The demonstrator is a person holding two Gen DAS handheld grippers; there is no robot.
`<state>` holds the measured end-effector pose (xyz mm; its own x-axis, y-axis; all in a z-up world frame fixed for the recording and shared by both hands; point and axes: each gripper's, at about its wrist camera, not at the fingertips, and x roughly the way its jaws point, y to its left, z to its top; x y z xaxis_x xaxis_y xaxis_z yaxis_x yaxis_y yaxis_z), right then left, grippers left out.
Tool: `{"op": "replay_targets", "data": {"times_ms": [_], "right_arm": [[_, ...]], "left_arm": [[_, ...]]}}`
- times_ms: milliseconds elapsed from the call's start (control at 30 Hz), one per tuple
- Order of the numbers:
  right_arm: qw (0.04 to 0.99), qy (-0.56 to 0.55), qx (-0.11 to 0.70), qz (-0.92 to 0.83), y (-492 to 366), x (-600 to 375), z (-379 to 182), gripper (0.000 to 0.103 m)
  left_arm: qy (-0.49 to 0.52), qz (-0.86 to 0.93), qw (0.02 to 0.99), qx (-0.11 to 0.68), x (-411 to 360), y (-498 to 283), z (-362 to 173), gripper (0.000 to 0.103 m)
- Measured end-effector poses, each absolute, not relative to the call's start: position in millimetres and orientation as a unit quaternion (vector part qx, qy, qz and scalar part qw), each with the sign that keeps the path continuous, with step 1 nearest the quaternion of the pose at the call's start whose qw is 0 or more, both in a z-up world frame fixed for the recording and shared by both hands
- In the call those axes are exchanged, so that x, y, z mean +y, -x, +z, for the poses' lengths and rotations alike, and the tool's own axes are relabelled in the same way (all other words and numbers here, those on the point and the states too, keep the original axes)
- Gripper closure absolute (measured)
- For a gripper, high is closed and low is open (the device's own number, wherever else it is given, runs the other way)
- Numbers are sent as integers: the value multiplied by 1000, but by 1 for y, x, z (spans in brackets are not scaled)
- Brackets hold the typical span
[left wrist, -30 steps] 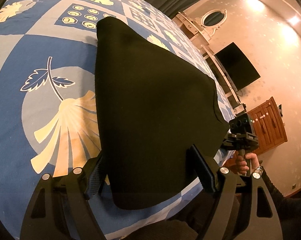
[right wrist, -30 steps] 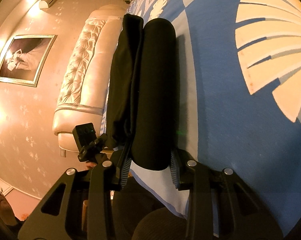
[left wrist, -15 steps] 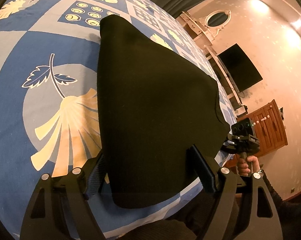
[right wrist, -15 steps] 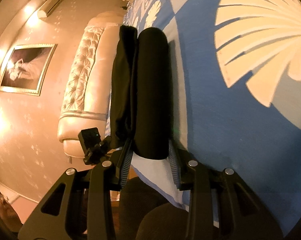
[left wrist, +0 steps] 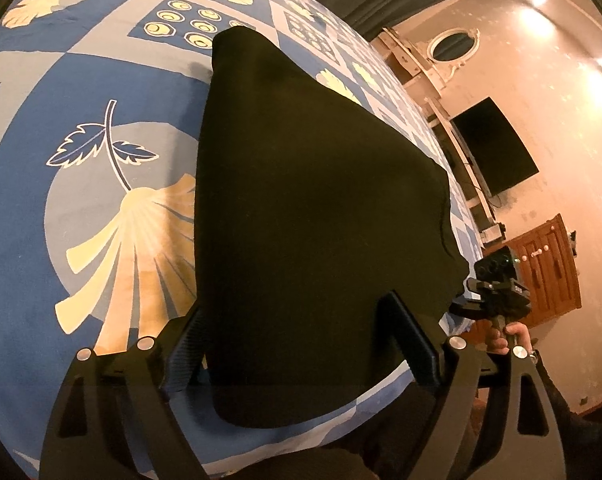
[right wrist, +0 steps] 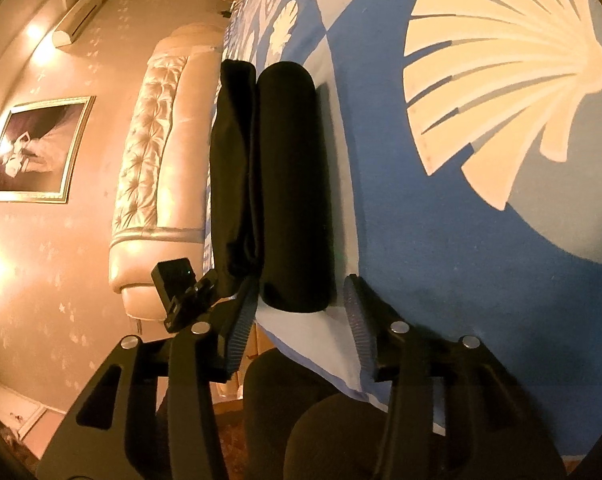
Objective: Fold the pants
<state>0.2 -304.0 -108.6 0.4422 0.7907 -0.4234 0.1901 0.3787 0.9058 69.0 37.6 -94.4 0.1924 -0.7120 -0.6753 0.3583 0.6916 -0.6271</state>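
Black pants (left wrist: 313, 208) lie folded in a thick stack on the blue patterned bedspread (left wrist: 61, 184), near the bed's front edge. My left gripper (left wrist: 297, 344) is open, its fingers (left wrist: 413, 340) straddling the near end of the stack. In the right wrist view the same pants (right wrist: 289, 184) show edge-on as stacked folds. My right gripper (right wrist: 301, 316) is open; its fingers (right wrist: 357, 320) stand apart on either side of the stack's near end, with a gap on the right. The other gripper shows in each view, the right one (left wrist: 497, 292) and the left one (right wrist: 181, 284).
A tufted white headboard (right wrist: 157, 152) and a framed picture (right wrist: 37, 148) stand beyond the bed. A wall television (left wrist: 493, 148), a mirror shelf (left wrist: 453, 48) and a wooden cabinet (left wrist: 545, 268) are at the far side. My dark-clothed knees (right wrist: 341, 432) are below the bed edge.
The right gripper has opened wider and drawn back a little from the pants' end. The left gripper stays open around the stack, its view shifted slightly.
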Motion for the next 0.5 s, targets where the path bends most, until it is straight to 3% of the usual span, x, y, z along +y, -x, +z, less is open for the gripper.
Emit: {"op": "replay_targets", "data": {"times_ms": [200,433,500], "right_arm": [[711,-483,477,183,0,-305,-97,43],[724,-467,480,166,0,-305,-95,38],[725,-468,478,165,0,-305,-94,32]], "left_arm": [[157,-324,773,523,34,-64,-89,19],[140,-284,796,515,35,-54,-83,19],[138,-275,802,512,36,-51,-81,19]]}}
